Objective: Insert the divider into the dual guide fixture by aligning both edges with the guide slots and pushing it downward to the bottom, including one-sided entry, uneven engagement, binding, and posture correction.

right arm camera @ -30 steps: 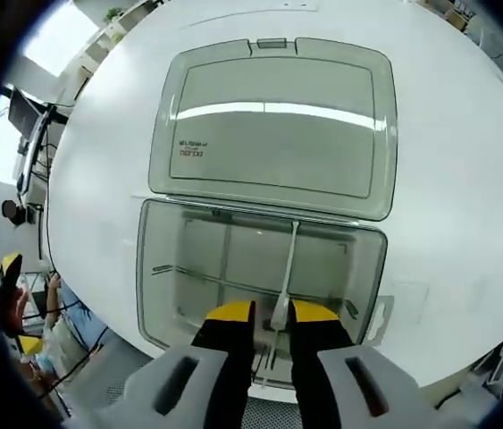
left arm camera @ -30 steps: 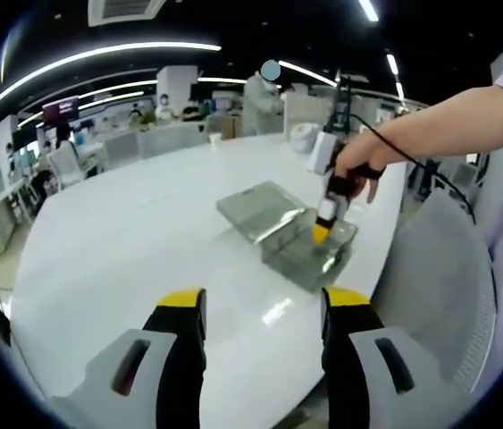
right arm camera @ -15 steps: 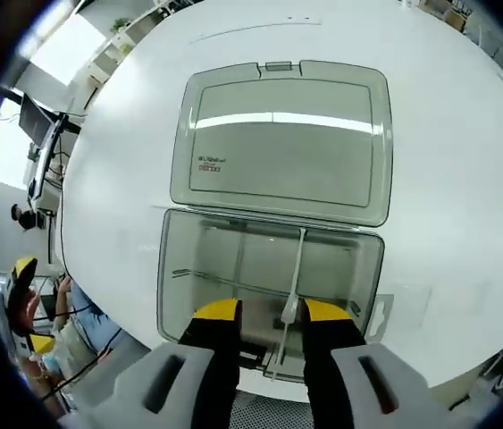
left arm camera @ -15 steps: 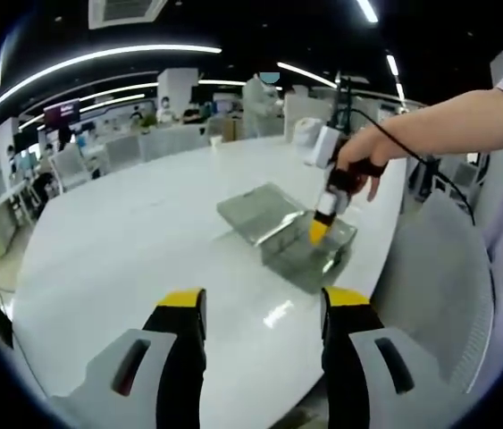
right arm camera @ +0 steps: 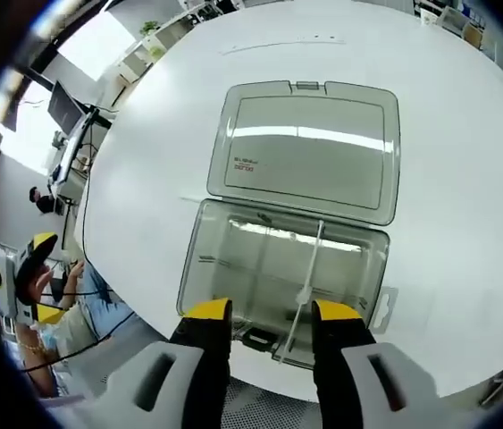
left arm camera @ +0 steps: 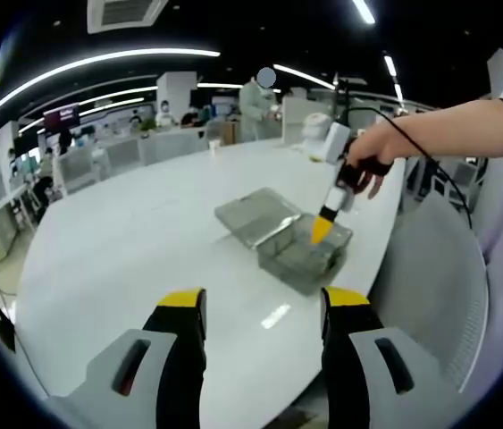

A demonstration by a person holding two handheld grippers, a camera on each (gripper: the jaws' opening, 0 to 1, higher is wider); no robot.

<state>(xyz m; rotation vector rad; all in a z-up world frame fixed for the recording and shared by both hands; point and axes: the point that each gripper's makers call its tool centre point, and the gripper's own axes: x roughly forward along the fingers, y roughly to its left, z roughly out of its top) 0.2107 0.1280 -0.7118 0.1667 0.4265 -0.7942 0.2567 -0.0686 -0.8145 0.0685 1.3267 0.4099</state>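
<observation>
Item 1: clear, rigid plastic rectangular box (right arm camera: 278,268), hinged lid (right arm camera: 309,147) lying flat on the far side, on your glossy white table (right arm camera: 171,116).

Item 2: thin white plastic divider (right arm camera: 307,277), standing in the box, long axis running near to far, directly below your right gripper (right arm camera: 269,317), nearer its right jaw.

Right gripper: jaws parted, holding nothing.

Left gripper (left arm camera: 262,308): jaws wide, empty, well apart from the box.
</observation>
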